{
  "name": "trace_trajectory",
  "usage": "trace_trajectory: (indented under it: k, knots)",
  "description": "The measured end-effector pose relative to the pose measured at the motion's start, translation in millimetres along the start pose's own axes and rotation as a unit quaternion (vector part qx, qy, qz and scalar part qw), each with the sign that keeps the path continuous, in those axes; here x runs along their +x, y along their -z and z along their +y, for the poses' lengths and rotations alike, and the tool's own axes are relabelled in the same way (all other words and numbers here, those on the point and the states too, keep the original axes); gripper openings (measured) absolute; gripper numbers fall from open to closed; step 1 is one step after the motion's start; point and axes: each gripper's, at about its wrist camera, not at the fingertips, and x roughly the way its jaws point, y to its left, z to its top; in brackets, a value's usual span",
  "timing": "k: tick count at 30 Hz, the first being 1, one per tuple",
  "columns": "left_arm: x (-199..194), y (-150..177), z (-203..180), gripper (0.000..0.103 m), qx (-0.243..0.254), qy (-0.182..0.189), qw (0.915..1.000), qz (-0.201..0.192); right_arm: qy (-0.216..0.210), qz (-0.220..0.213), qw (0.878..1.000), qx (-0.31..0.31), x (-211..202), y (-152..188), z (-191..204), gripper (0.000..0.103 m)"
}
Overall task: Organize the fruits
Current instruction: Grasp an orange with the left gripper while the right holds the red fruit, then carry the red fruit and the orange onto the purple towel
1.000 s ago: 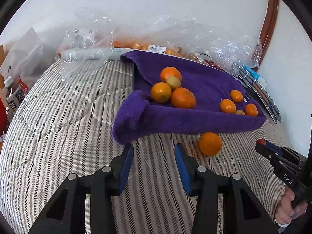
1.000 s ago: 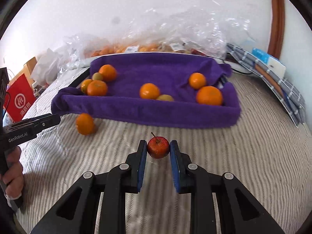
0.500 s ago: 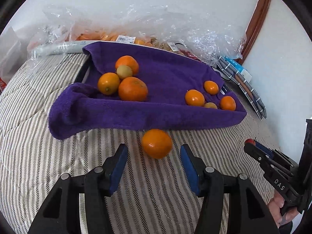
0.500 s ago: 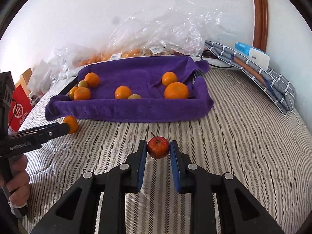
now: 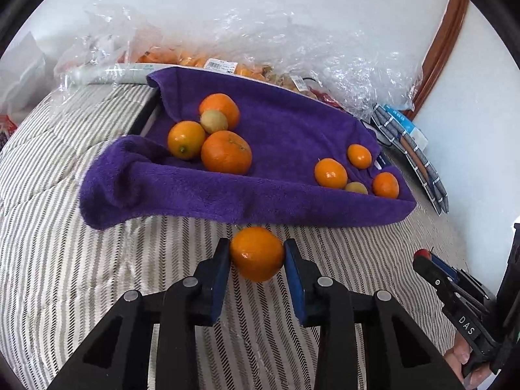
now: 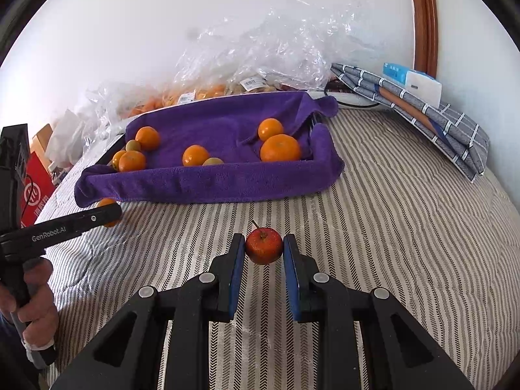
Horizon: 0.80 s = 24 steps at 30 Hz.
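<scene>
On striped bedding, left jaws closing on orange (image 5: 257,253), right jaws clamping apple (image 6: 263,245), stem seemingly up.

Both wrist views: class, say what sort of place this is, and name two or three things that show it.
Probably a bedroom: the fruit work is done on a bed. A striped quilted bedspread is the surface, a curved wooden frame rises against the white wall, and folded checked cloth lies at the edge.

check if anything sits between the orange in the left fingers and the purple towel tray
Only the tray's own raised front edge. The orange sits between the closing left gripper fingers, just short of the purple towel tray. The striped bedding between them is bare, so the fruit must be lifted over that towel-covered rim.
</scene>
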Motion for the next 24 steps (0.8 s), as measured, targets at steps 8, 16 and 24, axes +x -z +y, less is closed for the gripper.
trace_trajectory:
  k: [8,16,24]
  knots:
    - [-26,-24,13,0.031,-0.018,-0.010,0.9989,-0.043,0.003,-0.026,1.000,-0.012,-14,-21,6,0.024]
    - [-32,-61,15,0.031,-0.024,-0.018,0.9967,-0.075,0.002,-0.059,0.998,-0.018,-16,-64,7,0.024]
    - [-4,-96,9,0.031,-0.038,-0.004,0.9959,-0.082,-0.033,-0.049,0.998,-0.014,19,-102,3,0.024]
